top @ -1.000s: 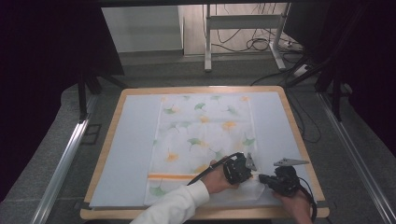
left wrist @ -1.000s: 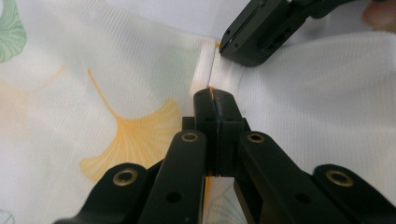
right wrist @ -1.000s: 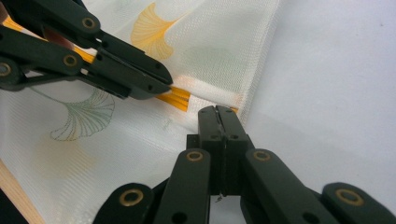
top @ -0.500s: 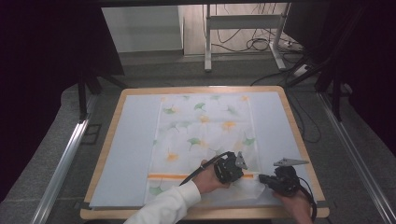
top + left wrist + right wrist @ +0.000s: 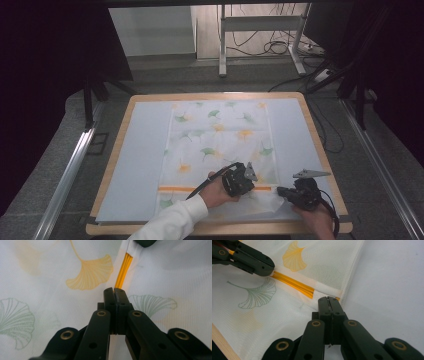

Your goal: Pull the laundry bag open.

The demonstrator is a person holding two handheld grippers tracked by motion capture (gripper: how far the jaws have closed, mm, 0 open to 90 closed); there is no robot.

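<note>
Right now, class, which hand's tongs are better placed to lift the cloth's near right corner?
The right tongs, probably: they sit at the cloth's right edge beside that corner, jaws shut. The left tongs sit further in, on the orange stripe.

cloth (image 5: 220, 140): white, printed with green and yellow-orange ginkgo leaves
stripe (image 5: 293, 284): orange, running across the cloth
mat (image 5: 135, 160): pale blue-grey
table (image 5: 320, 145): light wood rim
grippers: black left gripper (image 5: 115, 293) and right gripper (image 5: 328, 300)
sleeve (image 5: 172, 225): white
</note>
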